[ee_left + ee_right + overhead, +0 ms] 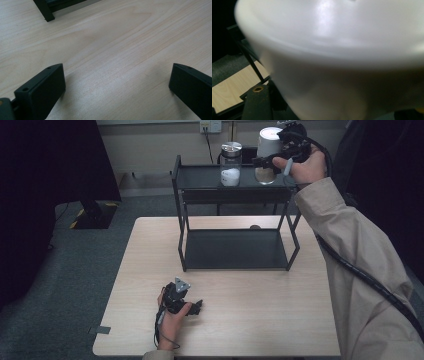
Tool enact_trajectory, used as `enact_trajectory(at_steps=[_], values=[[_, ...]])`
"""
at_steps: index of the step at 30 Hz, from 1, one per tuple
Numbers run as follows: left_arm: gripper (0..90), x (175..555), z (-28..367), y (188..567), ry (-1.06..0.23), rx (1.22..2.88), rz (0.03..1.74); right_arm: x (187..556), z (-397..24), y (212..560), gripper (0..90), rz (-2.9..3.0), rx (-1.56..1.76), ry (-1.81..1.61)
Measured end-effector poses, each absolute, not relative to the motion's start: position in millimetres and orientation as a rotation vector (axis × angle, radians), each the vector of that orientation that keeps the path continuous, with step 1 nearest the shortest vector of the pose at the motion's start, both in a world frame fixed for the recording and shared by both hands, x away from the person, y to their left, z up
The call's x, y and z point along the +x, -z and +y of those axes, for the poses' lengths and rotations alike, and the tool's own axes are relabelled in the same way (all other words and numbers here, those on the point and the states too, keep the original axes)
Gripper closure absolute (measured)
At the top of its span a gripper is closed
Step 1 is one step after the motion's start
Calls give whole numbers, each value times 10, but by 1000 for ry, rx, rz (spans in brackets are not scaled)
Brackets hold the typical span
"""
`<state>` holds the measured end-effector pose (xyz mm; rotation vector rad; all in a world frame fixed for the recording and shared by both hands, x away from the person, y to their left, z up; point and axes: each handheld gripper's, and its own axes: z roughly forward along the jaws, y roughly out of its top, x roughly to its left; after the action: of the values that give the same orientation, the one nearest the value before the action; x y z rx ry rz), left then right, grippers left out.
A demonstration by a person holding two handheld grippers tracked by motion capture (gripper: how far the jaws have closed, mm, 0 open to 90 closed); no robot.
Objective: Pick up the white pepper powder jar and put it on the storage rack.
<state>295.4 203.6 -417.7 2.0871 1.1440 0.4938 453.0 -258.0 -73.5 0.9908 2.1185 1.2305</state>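
1. Up on the top shelf (200,177) of the black rack, the right gripper (272,160) has its jaws clamped on a jar with a white lid (268,152), at the shelf's right end. In the right gripper view that pale lid (342,50) sits so close to the camera that it blurs out.
2. I can't tell whether the jar's base is on the shelf or just off it; the gripper hides that line.
3. A second jar (230,164), silver-capped with white powder in the bottom, stands just beside it on the left, apart from it.
4. Down on the counter (250,320), the left gripper (196,307) rests near the front edge, jaws wide apart with nothing between them. The left gripper view shows bare wood (112,62) between the two black pads.
5. My read: this is a lift-off or set-down at the shelf. To do it well, keep the jar upright and the squeeze steady, since the grip is high, at the lid, and the weight hangs below.
6. Edges to mind: the shelf has a raised rim, so the base needs to go over it, not through it. The neighbouring jar blocks any swing to the left.
7. Open room: to the right of the rack and toward the person the way looks free, and the counter in front of the rack has plenty of bare wood for a landing.
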Motion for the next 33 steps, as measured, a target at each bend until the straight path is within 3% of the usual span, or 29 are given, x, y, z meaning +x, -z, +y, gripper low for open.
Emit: enact_trajectory(at_steps=[13,33], values=[[0,2954,2036,4176,-493,2088,1144,4823,-2479,856,303,2104,1063,-1214],[0,2955,2037,4176,-493,2088,1144,4895,-2489,937,302,2111,1075,-1215]])
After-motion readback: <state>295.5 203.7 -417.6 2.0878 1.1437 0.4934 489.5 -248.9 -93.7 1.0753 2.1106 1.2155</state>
